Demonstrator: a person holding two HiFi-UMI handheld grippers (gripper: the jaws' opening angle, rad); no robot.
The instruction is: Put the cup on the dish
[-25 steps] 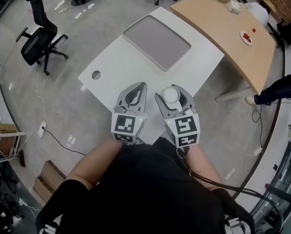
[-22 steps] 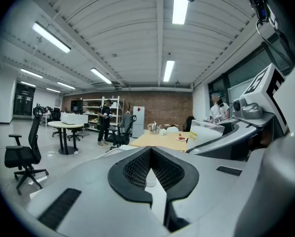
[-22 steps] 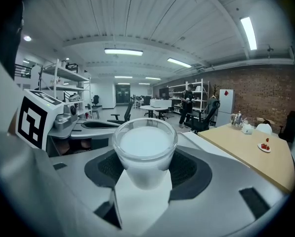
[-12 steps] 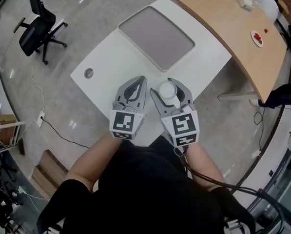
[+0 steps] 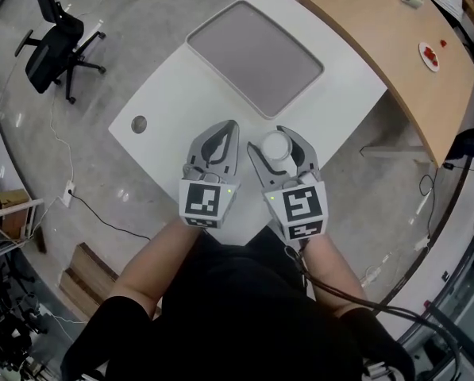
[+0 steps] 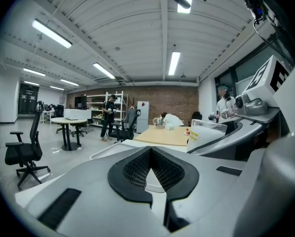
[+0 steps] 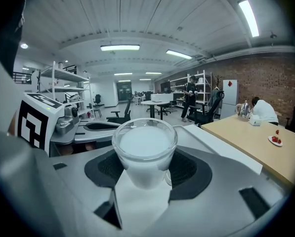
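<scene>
A clear glass cup [image 5: 275, 146] with a whitish inside stands upright between the jaws of my right gripper [image 5: 277, 151], which is shut on it over the near edge of the white table [image 5: 181, 94]. In the right gripper view the cup [image 7: 144, 149] fills the gap between the black pads [image 7: 187, 169]. My left gripper [image 5: 221, 137] is beside it on the left, shut, with nothing between its jaws; its pads [image 6: 137, 169] meet at the tips. A large grey tray [image 5: 255, 56] lies at the far end of the white table.
A curved tan table [image 5: 387, 62] stands to the right and carries a small white dish with red bits [image 5: 429, 55], also the dish [image 7: 274, 140] in the right gripper view. An office chair [image 5: 50, 50] stands at the far left. A round cable hole [image 5: 139, 123] marks the table's left corner.
The view has shifted, so the white table now sits lower and closer under both grippers. The cup stays held in the right gripper; the left stays shut.
</scene>
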